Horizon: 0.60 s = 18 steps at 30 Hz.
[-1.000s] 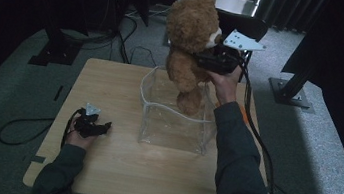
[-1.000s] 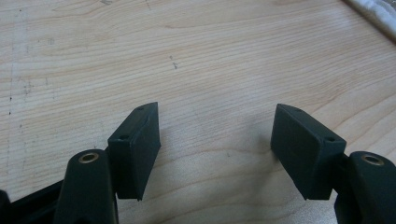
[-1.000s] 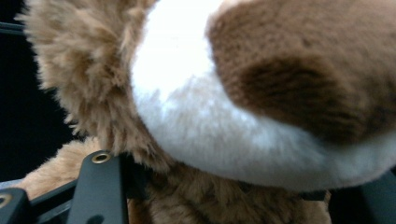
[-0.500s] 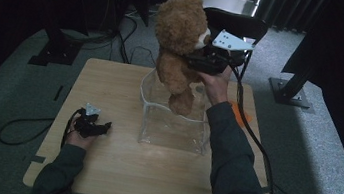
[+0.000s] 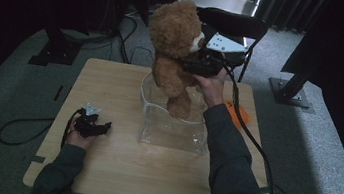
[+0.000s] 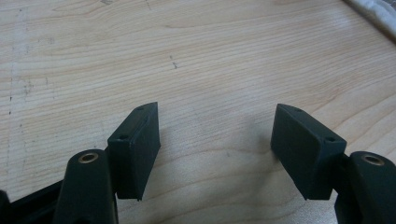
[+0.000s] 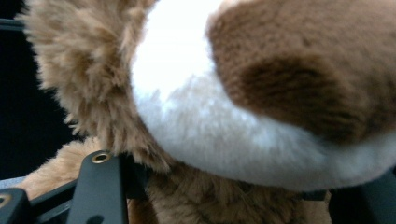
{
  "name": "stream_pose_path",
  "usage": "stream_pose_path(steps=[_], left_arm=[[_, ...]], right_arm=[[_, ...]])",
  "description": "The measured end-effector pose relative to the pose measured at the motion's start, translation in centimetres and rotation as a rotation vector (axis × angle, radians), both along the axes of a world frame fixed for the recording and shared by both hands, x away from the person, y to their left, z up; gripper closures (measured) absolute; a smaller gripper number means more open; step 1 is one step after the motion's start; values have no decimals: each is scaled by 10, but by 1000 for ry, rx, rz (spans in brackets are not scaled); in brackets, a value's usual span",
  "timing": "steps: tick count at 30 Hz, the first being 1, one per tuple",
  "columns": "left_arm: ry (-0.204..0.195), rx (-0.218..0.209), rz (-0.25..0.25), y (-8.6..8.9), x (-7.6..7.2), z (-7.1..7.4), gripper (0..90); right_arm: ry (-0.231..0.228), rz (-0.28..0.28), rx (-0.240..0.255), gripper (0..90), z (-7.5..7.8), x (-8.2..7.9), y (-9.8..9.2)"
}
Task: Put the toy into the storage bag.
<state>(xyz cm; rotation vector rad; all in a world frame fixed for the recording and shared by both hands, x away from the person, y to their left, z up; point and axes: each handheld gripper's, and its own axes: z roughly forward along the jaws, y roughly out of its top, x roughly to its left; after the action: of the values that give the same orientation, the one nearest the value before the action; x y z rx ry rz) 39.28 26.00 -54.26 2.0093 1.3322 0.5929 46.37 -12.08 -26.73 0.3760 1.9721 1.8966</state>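
Observation:
A brown teddy bear [image 5: 173, 52] hangs upright over a clear plastic bag [image 5: 171, 122] that stands open on the wooden table [image 5: 115, 170]. Its feet dip into the bag's mouth. My right gripper [image 5: 192, 62] is shut on the bear at the neck, just under its white muzzle [image 7: 187, 102]; brown fur fills the gap between the jaws in the right gripper view. My left gripper [image 5: 100, 129] rests on the table at the left, apart from the bag. Its two black pads [image 6: 135, 144] stand wide open over bare wood.
An orange object [image 5: 236, 110] lies on the table to the right of the bag, partly behind my right forearm. A black chair [image 5: 234, 27] stands beyond the table's far edge. Cables [image 5: 19, 130] trail off the left side onto the grey floor.
The right gripper has carried the bear leftward and slightly down, so it hangs more squarely over the bag's mouth. The left gripper has stayed put.

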Motion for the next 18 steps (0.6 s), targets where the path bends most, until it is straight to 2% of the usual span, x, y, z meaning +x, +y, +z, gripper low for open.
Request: stream_pose_path(steps=[10,18], left_arm=[[1,1,-2,0,0,0,334],[1,1,-1,0,0,0,334]], right_arm=[[30,-15,-18,366,-14,3,-2],[35,-12,-42,365,-16,2,-3]])
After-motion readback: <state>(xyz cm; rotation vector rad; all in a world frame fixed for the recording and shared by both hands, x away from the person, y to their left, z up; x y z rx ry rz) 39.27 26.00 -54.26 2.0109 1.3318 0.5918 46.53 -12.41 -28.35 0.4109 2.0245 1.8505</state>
